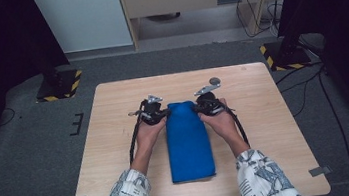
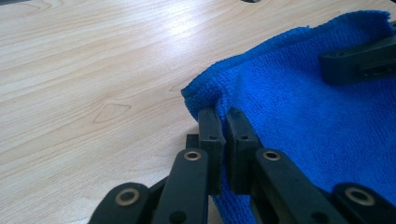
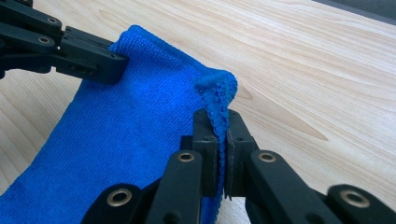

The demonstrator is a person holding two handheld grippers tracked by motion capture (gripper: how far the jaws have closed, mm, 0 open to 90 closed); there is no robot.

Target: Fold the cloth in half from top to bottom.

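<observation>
The blue cloth (image 1: 188, 139) lay folded lengthwise mid-table. The left gripper (image 1: 164, 113) pinched its far corner at eleven o'clock, the right gripper (image 1: 198, 108) the one at one o'clock. Lifting both evenly and keeping the edge taut seemed wisest.

Left gripper (image 1: 160, 114) and right gripper (image 1: 201, 105) face inward, jaws clamped; hands level, forearms reaching forward.

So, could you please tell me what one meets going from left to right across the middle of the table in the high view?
Bare table → left tool → blue cloth → right tool → bare table again.
</observation>
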